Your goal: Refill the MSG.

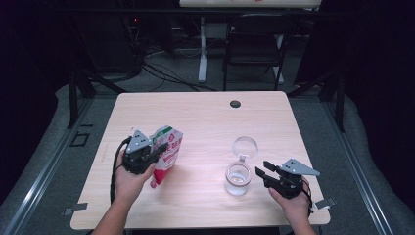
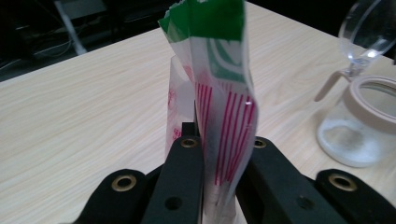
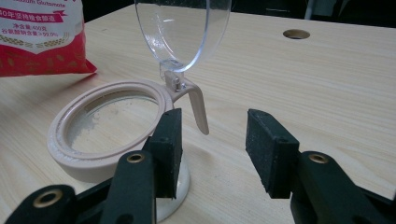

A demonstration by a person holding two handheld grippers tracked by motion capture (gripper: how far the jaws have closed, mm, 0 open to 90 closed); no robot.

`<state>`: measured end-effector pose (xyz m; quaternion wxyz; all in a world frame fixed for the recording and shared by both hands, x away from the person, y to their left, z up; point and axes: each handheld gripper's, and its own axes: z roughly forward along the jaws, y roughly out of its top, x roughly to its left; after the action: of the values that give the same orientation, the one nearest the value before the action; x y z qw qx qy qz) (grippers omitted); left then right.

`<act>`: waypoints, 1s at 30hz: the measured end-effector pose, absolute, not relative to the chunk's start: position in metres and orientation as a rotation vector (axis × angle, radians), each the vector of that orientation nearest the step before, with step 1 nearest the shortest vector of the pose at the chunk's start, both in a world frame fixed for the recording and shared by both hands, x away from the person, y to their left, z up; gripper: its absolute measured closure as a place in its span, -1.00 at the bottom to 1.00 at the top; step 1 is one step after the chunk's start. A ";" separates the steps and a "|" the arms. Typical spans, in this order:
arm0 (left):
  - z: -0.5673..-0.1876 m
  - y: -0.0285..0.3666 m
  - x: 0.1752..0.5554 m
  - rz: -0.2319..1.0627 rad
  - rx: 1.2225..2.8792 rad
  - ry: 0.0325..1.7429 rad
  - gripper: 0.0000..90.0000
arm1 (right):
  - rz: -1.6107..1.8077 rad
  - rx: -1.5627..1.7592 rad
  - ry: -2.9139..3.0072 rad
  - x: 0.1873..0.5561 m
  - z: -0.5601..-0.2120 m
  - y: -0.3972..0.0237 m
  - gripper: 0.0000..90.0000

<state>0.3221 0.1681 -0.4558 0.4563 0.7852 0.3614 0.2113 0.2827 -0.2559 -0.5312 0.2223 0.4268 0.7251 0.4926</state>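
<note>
With the left gripper point(image 1: 157, 152) clamped on the red-and-green pouch point(image 1: 166, 149) at the table's point(image 1: 205, 117) eight o'clock, the pour looks next: tip the pouch over the lid-up jar point(image 1: 238, 177) at five o'clock, beside the right gripper's point(image 1: 260, 171) parted jaws

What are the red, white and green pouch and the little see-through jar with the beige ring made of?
The red, white and green pouch looks like thin glossy plastic film: it creases and catches light where the left gripper pinches it. The see-through jar is glass or clear plastic; I cannot tell which. Its flipped-up clear lid looks like moulded plastic, and its beige ring like matte plastic.
</note>
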 end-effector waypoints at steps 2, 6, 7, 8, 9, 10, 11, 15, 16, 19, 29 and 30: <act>-0.456 0.160 0.321 0.504 1.945 0.865 1.00 | 1.350 1.172 2.015 0.283 -0.531 -0.256 0.25; -0.457 0.144 0.320 0.460 1.966 0.820 1.00 | 1.350 1.174 2.012 0.283 -0.531 -0.255 0.25; -0.457 0.140 0.319 0.453 1.973 0.806 1.00 | 1.347 1.171 2.016 0.283 -0.531 -0.255 0.25; -0.457 0.136 0.318 0.448 1.980 0.793 1.00 | 1.347 1.171 2.016 0.283 -0.531 -0.255 0.25; -0.457 0.133 0.317 0.441 1.983 0.782 1.00 | 1.350 1.171 2.016 0.283 -0.531 -0.256 0.25; -0.457 0.129 0.316 0.435 1.987 0.770 1.00 | 1.354 1.173 2.011 0.283 -0.531 -0.256 0.25; -0.457 0.126 0.316 0.427 1.991 0.759 1.00 | 1.358 1.175 2.008 0.283 -0.531 -0.256 0.25; -0.461 0.116 0.315 0.421 2.003 0.712 1.00 | 1.354 1.168 2.009 0.283 -0.531 -0.256 0.25; -0.462 0.114 0.314 0.419 2.003 0.705 1.00 | 1.350 1.163 2.010 0.283 -0.531 -0.256 0.25; -0.462 0.111 0.312 0.427 2.011 0.682 1.00 | 1.350 1.162 2.011 0.283 -0.531 -0.256 0.25; -0.471 0.116 0.308 0.353 2.027 0.683 1.00 | 1.359 1.163 2.001 0.281 -0.529 -0.256 0.24; -0.472 0.117 0.307 0.347 2.029 0.684 1.00 | 1.362 1.154 2.001 0.281 -0.528 -0.257 0.24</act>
<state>0.3071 0.1174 -0.4722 0.4672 0.8271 0.2789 0.1413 0.2810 -0.2567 -0.5277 0.2280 0.4191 0.7264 0.4946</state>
